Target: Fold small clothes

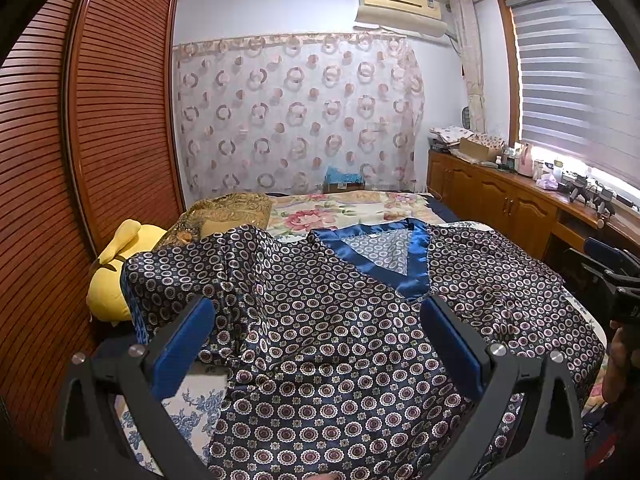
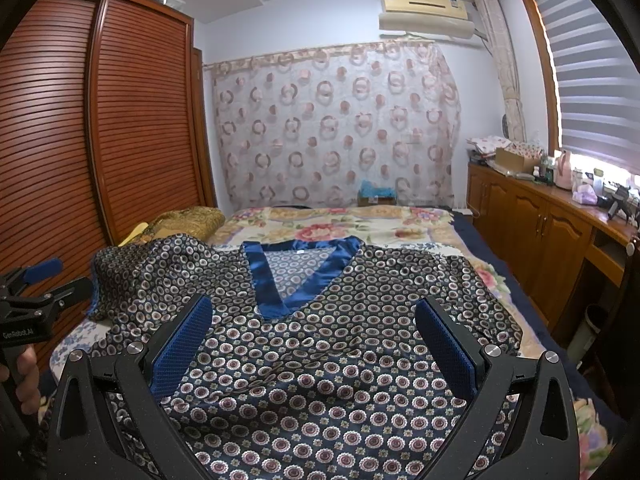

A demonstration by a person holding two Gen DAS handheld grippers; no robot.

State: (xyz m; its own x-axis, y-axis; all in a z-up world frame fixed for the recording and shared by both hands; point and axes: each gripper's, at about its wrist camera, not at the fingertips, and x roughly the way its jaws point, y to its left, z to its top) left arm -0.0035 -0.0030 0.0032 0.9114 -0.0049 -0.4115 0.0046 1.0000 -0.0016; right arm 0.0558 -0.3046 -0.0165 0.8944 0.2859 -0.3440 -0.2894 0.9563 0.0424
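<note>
The patterned satin top (image 1: 340, 320) lay spread on the bed (image 2: 340, 224), collar toward 12 o'clock. The left gripper (image 1: 318, 312) and right gripper (image 2: 314, 312) hovered above it, fingers apart, empty.

Patterned satin top (image 2: 340, 344) flat on the floral bed (image 2: 360, 224), wide-open right gripper (image 2: 314, 312) above.

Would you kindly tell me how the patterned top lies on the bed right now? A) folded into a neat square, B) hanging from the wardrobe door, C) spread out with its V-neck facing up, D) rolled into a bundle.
C: the patterned top lies spread across the bed, its blue V-neck facing up.
</note>
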